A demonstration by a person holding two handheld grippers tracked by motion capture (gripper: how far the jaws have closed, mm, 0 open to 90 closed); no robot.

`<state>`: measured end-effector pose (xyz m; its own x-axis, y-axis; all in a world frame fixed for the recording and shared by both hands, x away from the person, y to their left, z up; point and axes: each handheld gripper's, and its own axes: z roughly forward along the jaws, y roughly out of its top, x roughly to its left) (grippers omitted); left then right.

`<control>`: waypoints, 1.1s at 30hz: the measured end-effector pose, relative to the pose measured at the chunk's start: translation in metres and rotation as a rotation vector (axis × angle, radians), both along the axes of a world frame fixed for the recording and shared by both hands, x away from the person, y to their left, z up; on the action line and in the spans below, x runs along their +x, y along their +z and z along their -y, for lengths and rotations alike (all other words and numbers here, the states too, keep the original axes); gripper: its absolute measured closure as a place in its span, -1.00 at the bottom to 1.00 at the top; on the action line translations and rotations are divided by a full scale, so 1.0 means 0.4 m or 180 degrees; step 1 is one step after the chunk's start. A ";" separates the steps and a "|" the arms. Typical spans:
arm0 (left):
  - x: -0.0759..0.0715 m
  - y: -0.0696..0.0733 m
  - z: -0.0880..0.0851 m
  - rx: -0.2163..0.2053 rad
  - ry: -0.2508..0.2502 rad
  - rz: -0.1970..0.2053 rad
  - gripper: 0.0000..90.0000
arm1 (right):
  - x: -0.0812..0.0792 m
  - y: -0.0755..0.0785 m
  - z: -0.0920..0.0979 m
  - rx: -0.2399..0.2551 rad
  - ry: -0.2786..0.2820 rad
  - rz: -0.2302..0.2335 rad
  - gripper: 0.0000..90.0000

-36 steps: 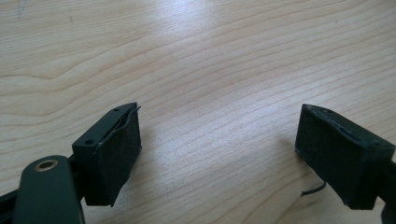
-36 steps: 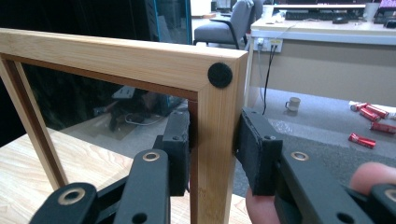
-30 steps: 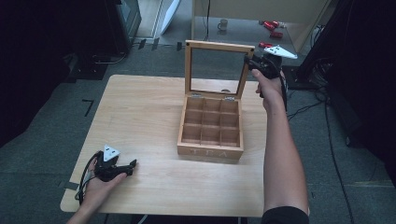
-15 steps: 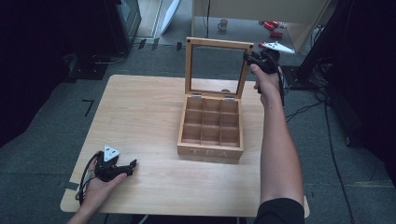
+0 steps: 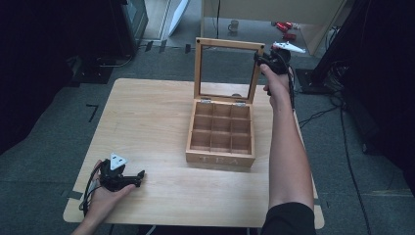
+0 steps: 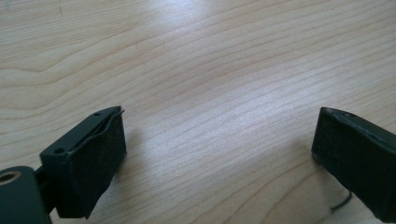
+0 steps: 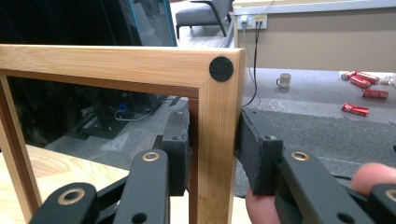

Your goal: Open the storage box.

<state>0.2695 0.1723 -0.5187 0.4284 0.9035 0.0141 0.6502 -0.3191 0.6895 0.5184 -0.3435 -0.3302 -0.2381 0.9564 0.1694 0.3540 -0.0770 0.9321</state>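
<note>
Your right tongs (image 7: pixel 212 154) clamped the upright lid frame (image 5: pixel 227 45) of the tea box (image 5: pixel 220 139) mid-swing, seemingly needing a controlled arc next, while your left tongs (image 6: pixel 219 158) rested apart on the tabletop (image 5: pixel 147 117).

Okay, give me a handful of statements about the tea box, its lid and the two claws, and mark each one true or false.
1. The tea box has its lid standing upright and open. True.
2. The right claw is closed on the lid's wooden frame near a top corner. True.
3. The left claw is gripping a tea bag. False: its jaws stand apart over the bare table, with nothing between them.
4. The box's compartments are packed with tea bags. False: in the high view the compartments look empty.
5. The left claw rests near the table's front left corner, away from the box. True.
</note>
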 end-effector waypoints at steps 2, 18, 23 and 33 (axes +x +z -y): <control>0.000 0.000 0.000 0.0001 -0.0001 -0.0004 -0.94 | 0.004 -0.001 0.000 0.0022 -0.0018 -0.0016 0.49; 0.001 0.000 0.000 0.0001 -0.0010 -0.0008 -0.95 | 0.016 -0.010 0.002 0.0094 -0.0040 -0.0011 0.48; 0.001 0.000 0.000 -0.0001 -0.0015 -0.0008 -0.95 | 0.007 -0.009 -0.001 0.0268 -0.0016 -0.0003 0.19; 0.001 0.000 -0.002 0.0009 0.0020 -0.0018 -0.98 | -0.092 -0.002 -0.001 0.0138 0.0095 -0.0073 -0.65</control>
